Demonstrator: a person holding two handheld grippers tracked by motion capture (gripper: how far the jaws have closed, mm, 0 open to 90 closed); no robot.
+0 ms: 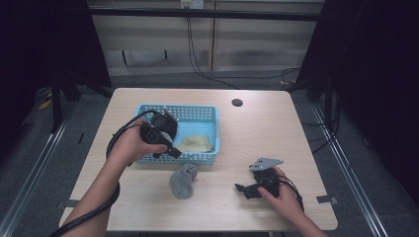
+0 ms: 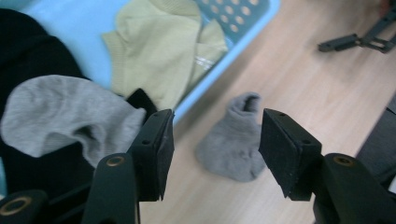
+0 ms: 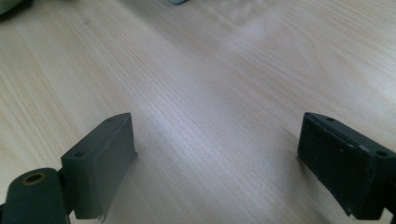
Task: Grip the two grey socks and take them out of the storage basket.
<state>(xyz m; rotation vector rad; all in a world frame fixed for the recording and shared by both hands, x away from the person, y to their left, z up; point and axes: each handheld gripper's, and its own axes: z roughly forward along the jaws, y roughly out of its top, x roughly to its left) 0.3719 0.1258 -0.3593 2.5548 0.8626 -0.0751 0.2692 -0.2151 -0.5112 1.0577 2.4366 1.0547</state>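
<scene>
Socks: one grey sock lies on the surface beyond the left gripper, whose released fingers hover at the basket edge. Its view reveals another grey sock and a yellow sock inside. Right gripper, fingers spread empty, rests low over bare wood.

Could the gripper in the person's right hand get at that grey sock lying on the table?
Probably yes. The right gripper is open and low over the table, facing the grey sock, with bare wood between them.
</scene>
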